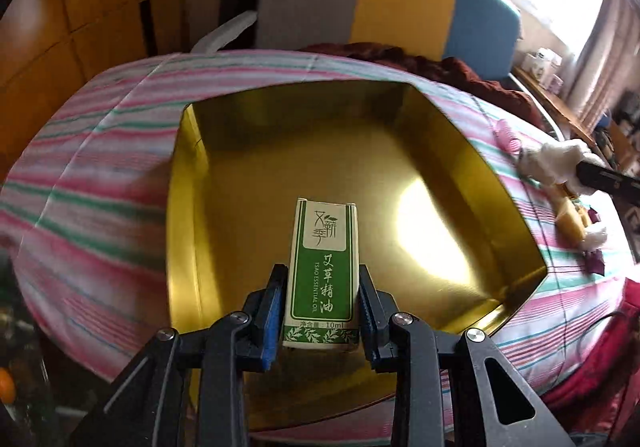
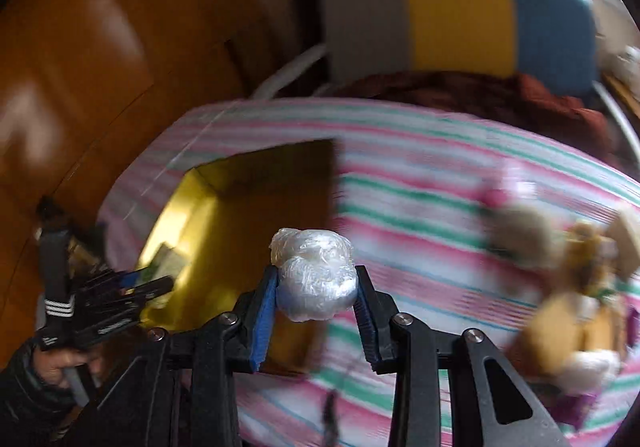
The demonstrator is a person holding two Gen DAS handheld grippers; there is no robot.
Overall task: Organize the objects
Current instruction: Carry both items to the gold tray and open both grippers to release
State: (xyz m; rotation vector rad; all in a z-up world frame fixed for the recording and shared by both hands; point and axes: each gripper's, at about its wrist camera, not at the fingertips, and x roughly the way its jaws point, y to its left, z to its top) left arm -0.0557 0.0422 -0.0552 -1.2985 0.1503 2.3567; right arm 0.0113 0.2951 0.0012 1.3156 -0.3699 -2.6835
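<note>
A lived-in room of a home: a tabletop [image 1: 100,183] covered with pink, green and white striped cloth stands before a chair [image 1: 384,3] upholstered in grey, yellow and blue. Varnished wooden cabinet doors [image 1: 80,19] fill the left side, and pink curtains [image 1: 616,59] frame a bright window [image 1: 556,3].

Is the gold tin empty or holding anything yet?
Empty: the gold tin shows only bare floor; the essential oil box sits clamped in the left gripper over it.
</note>
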